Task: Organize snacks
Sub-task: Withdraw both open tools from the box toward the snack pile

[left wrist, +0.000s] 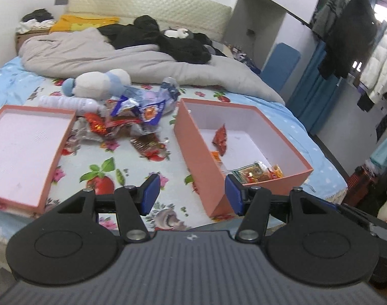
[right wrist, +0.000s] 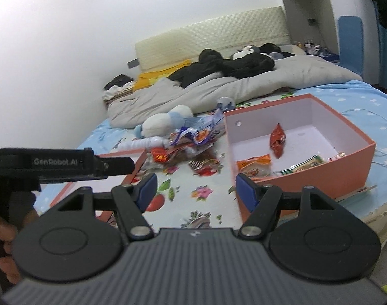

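**Light, crinkly packets, and plenty of bedsheet to work over**

Both my tools are empty. My left tool (left wrist: 192,194) has its blue pads standing well apart with only floral sheet between them, and my right tool (right wrist: 196,190) is open about as wide, holding nothing.

The loose heap of foil and plastic snack packets (left wrist: 132,119) lies on the flower-printed bedsheet (left wrist: 142,175), between the shallow salmon-pink cardboard lid (left wrist: 28,152) and the deep salmon-pink cardboard box (left wrist: 244,152). A few packets are already in the box, among them a red foil pouch (left wrist: 220,138) leaning near the middle.

I judge these packets to be very light, soft and slippery, some perhaps with brittle contents. I would pinch a crimped end seal or a flat corner, gently, not the puffed middle. Packets overlap, so one may drag a neighbour along.

The box walls are tall and thin card; its near corner sits just beside my right-hand pad in both views, so I would lift over the rim, not brush it. A white-and-blue plush toy (left wrist: 101,82) and grey quilt (left wrist: 147,63) crowd the far side of the heap; the near sheet is open.
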Demonstrator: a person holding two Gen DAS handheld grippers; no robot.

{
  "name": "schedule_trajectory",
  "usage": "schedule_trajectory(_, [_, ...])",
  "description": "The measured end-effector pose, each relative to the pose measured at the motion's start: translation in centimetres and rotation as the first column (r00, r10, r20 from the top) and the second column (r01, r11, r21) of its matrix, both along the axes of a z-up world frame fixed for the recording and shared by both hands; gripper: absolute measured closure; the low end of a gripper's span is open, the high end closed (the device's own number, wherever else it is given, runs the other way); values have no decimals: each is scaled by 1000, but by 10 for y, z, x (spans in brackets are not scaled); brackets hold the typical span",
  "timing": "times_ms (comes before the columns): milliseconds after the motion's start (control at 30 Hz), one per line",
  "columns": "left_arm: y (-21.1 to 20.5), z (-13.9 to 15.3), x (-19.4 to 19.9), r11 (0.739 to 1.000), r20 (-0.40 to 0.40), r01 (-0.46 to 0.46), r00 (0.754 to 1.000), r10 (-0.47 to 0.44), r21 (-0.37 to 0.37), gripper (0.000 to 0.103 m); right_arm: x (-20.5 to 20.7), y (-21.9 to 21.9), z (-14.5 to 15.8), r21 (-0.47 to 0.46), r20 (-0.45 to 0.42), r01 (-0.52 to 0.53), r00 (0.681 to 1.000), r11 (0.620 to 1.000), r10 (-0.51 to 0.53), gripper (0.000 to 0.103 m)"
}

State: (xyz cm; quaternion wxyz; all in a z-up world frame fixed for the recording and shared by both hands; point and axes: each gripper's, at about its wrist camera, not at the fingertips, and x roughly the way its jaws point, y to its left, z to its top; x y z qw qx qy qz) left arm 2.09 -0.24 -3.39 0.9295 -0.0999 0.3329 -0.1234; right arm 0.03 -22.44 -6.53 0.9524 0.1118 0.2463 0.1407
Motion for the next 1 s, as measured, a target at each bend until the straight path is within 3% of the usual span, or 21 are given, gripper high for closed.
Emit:
schedule_trajectory(167, [12, -9, -2, 1000, -19, -21, 1000, 21, 3, 41, 0, 10, -5, -21, -7, -28, 1000, 999, 28, 33])
schedule_trajectory(400, [27, -29, 24, 997, -67, -75, 995, 75, -1, 41, 11, 28, -12, -54, -19, -84, 996, 995, 83, 33])
schedule_trajectory(1000, [75, -84, 140, 993, -144, -120, 983, 117, -19, 45, 91, 75, -30, -120, -48, -140, 990, 983, 135, 33])
